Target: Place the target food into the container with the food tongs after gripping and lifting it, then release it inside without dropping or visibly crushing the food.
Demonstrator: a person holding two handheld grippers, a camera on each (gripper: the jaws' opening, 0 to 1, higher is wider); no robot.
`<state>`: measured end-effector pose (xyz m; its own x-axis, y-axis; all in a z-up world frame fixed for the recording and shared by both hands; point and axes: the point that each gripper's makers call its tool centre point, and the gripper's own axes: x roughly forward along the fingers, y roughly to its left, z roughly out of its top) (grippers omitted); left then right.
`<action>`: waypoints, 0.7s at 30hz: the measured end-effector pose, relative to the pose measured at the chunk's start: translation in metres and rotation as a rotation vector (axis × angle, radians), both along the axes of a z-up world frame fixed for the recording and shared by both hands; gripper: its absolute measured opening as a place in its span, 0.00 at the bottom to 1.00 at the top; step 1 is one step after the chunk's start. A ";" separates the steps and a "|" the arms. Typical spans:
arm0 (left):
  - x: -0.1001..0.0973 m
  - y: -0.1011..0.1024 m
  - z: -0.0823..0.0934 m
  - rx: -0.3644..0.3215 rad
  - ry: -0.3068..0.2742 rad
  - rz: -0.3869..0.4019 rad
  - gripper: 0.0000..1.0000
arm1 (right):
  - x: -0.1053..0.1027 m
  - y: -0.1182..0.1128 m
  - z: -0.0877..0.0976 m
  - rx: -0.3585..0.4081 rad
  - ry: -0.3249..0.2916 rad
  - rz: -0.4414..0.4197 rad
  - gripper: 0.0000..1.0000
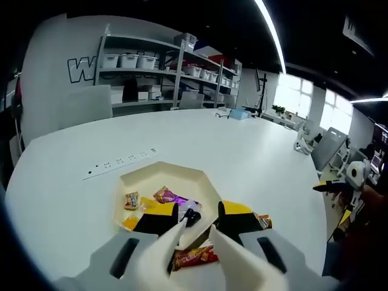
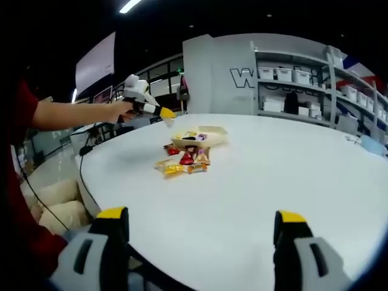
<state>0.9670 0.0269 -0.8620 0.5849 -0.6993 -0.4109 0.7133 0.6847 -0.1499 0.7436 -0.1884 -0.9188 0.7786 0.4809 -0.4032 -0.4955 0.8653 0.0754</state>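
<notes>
Snack packets (image 1: 171,197) lie inside the cream hexagonal container (image 1: 176,174) on the white round table (image 1: 242,151). Held above it, the left gripper (image 1: 195,219) clamps white food tongs (image 1: 182,251), whose arms spread apart with nothing between their tips; a red packet (image 1: 193,256) lies just below them. In the right gripper view, the right gripper (image 2: 200,224) stands wide open and empty, well apart from loose wrapped snacks (image 2: 182,162) beside the container (image 2: 209,138).
</notes>
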 end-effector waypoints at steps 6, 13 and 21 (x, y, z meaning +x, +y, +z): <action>-0.006 0.002 -0.011 -0.002 0.021 0.003 0.24 | -0.001 0.001 0.000 -0.004 0.000 0.004 0.99; -0.011 0.003 -0.022 0.000 0.038 0.007 0.25 | -0.003 0.003 -0.001 -0.007 0.001 0.006 0.99; -0.021 0.003 -0.041 -0.006 0.066 0.008 0.25 | -0.004 0.002 0.000 -0.008 0.000 0.007 0.99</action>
